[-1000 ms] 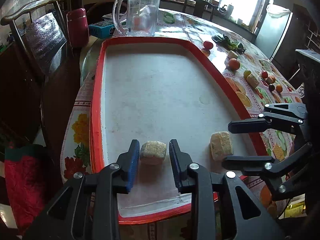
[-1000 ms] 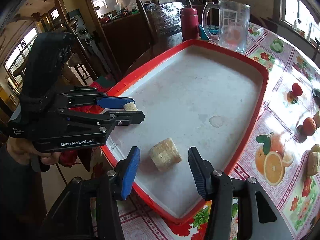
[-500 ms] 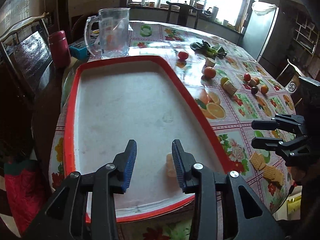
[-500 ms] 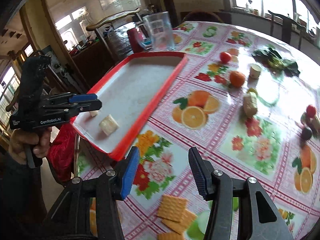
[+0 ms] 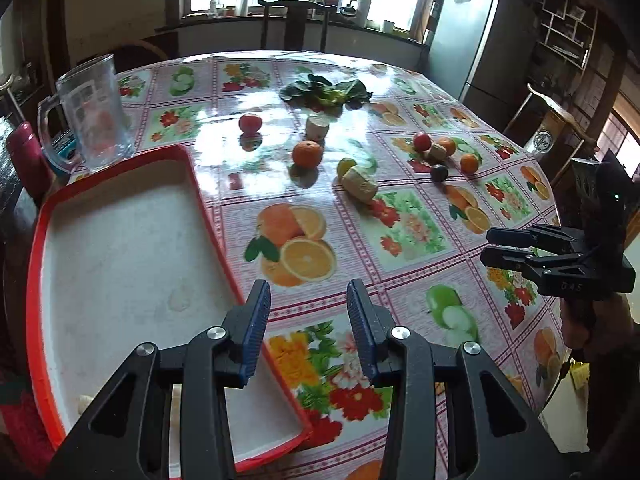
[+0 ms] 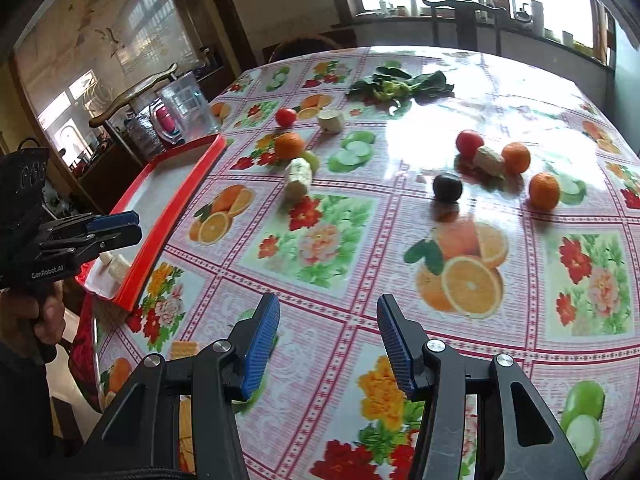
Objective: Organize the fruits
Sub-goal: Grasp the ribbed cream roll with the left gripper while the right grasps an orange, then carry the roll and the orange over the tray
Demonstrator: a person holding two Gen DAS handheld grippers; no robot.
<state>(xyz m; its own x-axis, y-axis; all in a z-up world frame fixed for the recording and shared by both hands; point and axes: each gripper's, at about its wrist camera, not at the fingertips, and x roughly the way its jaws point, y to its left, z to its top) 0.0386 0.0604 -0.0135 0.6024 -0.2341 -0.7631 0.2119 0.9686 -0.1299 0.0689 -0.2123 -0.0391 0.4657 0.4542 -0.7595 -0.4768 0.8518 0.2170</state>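
My left gripper point(image 5: 308, 304) hangs open and empty over the tablecloth, just right of the red tray point(image 5: 36, 240). My right gripper point(image 6: 328, 320) is open and empty too, above the near part of the table. Two pale chunks point(image 6: 116, 266) lie in the tray's near corner. Out on the table are an orange point(image 5: 307, 154), a tomato point(image 5: 250, 123), a pale chunk point(image 5: 360, 185) beside a yellow-green fruit point(image 5: 345, 166), and farther right a dark plum point(image 6: 447, 187), two oranges point(image 6: 544, 190) and a red fruit point(image 6: 469, 142).
A glass pitcher point(image 5: 96, 116) and a red flask point(image 5: 24, 156) stand behind the tray. Leafy greens point(image 5: 326, 92) lie at the far side. Crackers point(image 6: 184, 347) sit near the table's front edge. A chair point(image 5: 296, 20) and a fridge point(image 5: 460, 48) stand beyond the table.
Both grippers have swung right, away from the tray and out over the tablecloth. The two pale chunks stayed in the tray. The left jaws stand a little wider than before.
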